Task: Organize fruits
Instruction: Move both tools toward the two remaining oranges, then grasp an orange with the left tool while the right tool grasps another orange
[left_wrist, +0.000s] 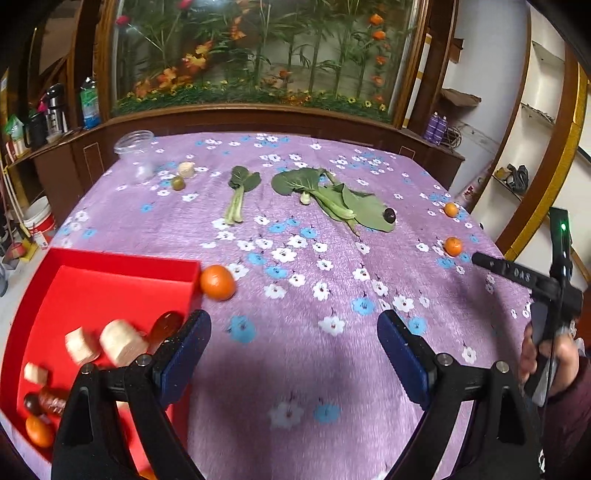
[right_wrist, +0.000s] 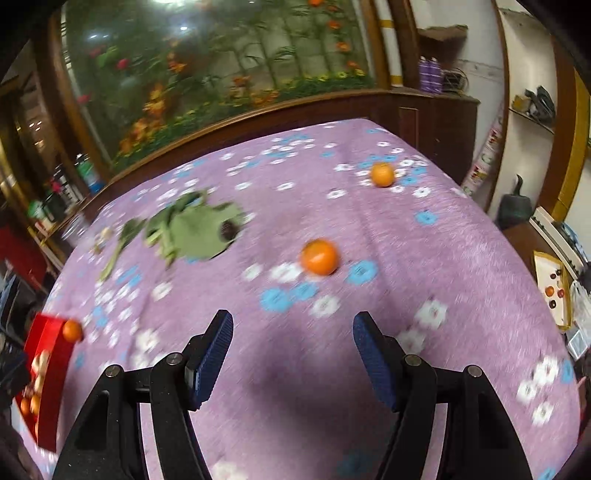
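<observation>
While the orange (right_wrist: 320, 257) sits loose on the desk (right_wrist: 424, 266) ahead of your open, empty right tool (right_wrist: 293, 354), a fast approach may nudge it rolling away; your left tool (left_wrist: 293, 345) gapes empty beside the red box (left_wrist: 110, 280).

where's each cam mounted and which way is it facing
Left wrist: sits on the left gripper, angled down at the floral tablecloth, red tray at left; its open fingers, a hand and the right gripper show.
Right wrist: sits on the right gripper, facing an orange; only its open fingers show.
Shared: tablecloth, tray, leafy greens, planter window.
</observation>
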